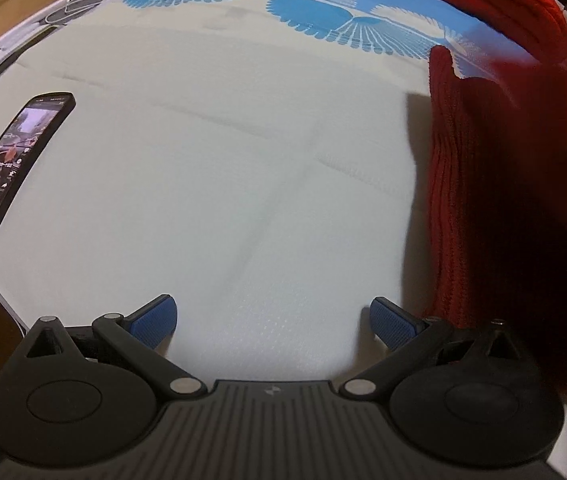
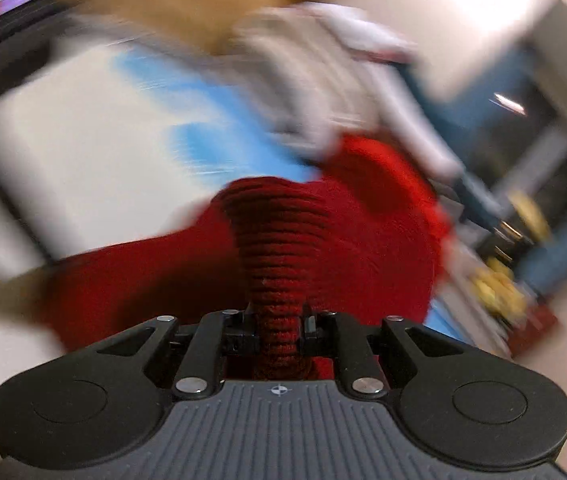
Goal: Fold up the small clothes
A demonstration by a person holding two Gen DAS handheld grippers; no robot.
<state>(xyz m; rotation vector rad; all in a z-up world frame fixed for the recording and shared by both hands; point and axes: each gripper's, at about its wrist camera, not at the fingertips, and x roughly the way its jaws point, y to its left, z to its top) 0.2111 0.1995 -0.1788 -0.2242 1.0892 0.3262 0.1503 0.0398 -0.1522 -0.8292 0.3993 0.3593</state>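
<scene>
While bunched in clamped R tongs (image 2: 279,330), ribbed red knit (image 2: 279,248); L tongs (image 1: 273,320) apart, empty.

I work over a bed (image 1: 203,184) with a pale, creased cover, blue fan shapes printed along its far side. My phone (image 1: 15,160), screen lit, lies at its left edge. At its right side hangs a red knit (image 1: 483,208).

The right gripper (image 2: 279,326) is clamped on a bunched ridge of red knit garment (image 2: 283,240), which spreads out ahead — over what seems a white and blue cloth (image 2: 83,132), though everything beyond is badly blurred.
</scene>
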